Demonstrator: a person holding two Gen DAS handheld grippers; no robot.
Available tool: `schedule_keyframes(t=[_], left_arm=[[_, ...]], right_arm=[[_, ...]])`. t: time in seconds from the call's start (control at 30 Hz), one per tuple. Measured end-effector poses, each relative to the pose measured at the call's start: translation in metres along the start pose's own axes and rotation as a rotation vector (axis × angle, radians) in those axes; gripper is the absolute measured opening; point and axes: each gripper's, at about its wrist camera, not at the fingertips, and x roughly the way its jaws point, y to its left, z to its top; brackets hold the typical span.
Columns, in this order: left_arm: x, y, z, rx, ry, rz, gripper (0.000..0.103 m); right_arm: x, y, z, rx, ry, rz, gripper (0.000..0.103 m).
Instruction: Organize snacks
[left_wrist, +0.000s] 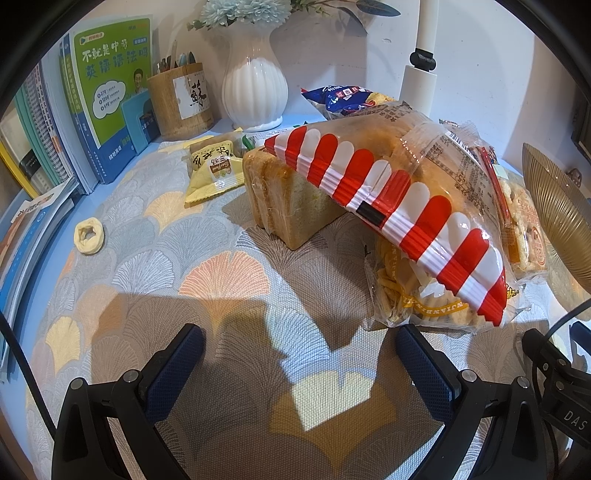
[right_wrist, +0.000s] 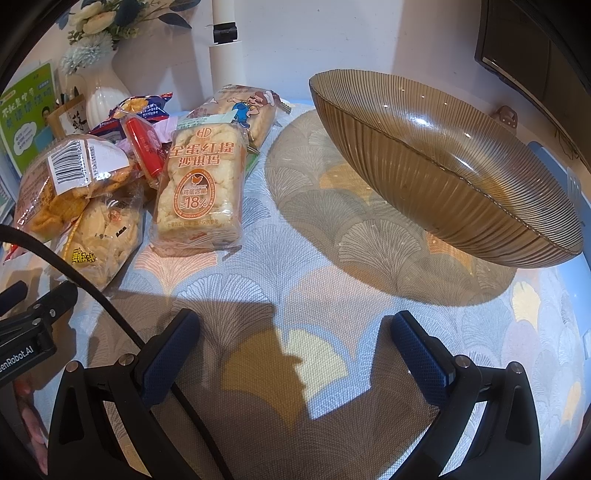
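A heap of snack packets lies on the patterned tablecloth. In the left wrist view a red-and-white striped bread bag (left_wrist: 399, 206) leans over a sliced loaf (left_wrist: 291, 199), with a yellow packet (left_wrist: 214, 170) and a blue packet (left_wrist: 343, 98) behind. My left gripper (left_wrist: 299, 354) is open and empty, just short of the striped bag. In the right wrist view an orange-print sachima packet (right_wrist: 201, 188) lies beside a cartoon-print packet (right_wrist: 243, 107) and a red packet (right_wrist: 144, 147). A ribbed brown glass bowl (right_wrist: 461, 192) stands to the right. My right gripper (right_wrist: 295, 343) is open and empty above the cloth.
Books (left_wrist: 92, 110), a wooden pen holder (left_wrist: 181, 96) and a white vase (left_wrist: 255, 85) stand along the back left. A white lamp post (left_wrist: 421, 62) rises behind the snacks. A small ring-shaped object (left_wrist: 88, 234) lies at the left. A black cable (right_wrist: 92, 291) crosses the right wrist view.
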Motion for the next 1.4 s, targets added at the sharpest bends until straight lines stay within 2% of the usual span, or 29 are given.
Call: schedule_keyframes(t=[0.67, 0.8, 0.87, 0.97, 1.0, 1.03, 1.07, 1.2, 1.27, 1.33, 1.4], left_arm=[[0.0, 0.0, 0.0, 0.0, 0.0, 0.0, 0.103], [-0.003, 0.003, 0.0, 0.019, 0.007, -0.032, 0.103], [-0.005, 0.006, -0.001, 0.02, 0.008, -0.059, 0.103], [-0.018, 0.019, -0.004, 0.025, 0.012, -0.147, 0.103], [-0.027, 0.026, -0.002, 0.028, 0.004, -0.183, 0.103], [-0.032, 0.029, 0.001, 0.034, -0.004, -0.201, 0.103], [-0.038, 0.031, 0.007, 0.048, -0.015, -0.227, 0.103], [-0.064, 0.018, 0.042, 0.17, -0.087, -0.312, 0.103], [-0.062, 0.005, 0.056, 0.227, -0.072, -0.344, 0.103], [-0.055, -0.01, 0.068, 0.288, -0.046, -0.34, 0.103], [-0.045, -0.025, 0.079, 0.35, -0.044, -0.287, 0.103]], right_arm=[[-0.001, -0.002, -0.002, 0.002, 0.0, 0.003, 0.103], [-0.003, -0.004, -0.001, -0.001, 0.005, 0.023, 0.103], [-0.006, -0.005, -0.003, -0.011, 0.001, 0.071, 0.103], [-0.019, -0.012, -0.003, 0.034, -0.031, 0.216, 0.103], [-0.027, -0.018, -0.001, 0.084, -0.069, 0.302, 0.103], [-0.032, -0.02, 0.001, 0.101, -0.091, 0.332, 0.103], [-0.038, -0.019, 0.007, 0.106, -0.114, 0.36, 0.103], [-0.032, -0.007, 0.032, 0.074, -0.109, 0.357, 0.103], [-0.019, -0.003, 0.042, 0.08, -0.085, 0.359, 0.101], [-0.007, 0.0, 0.049, 0.069, -0.072, 0.349, 0.095], [0.003, 0.002, 0.057, 0.059, -0.065, 0.321, 0.09]])
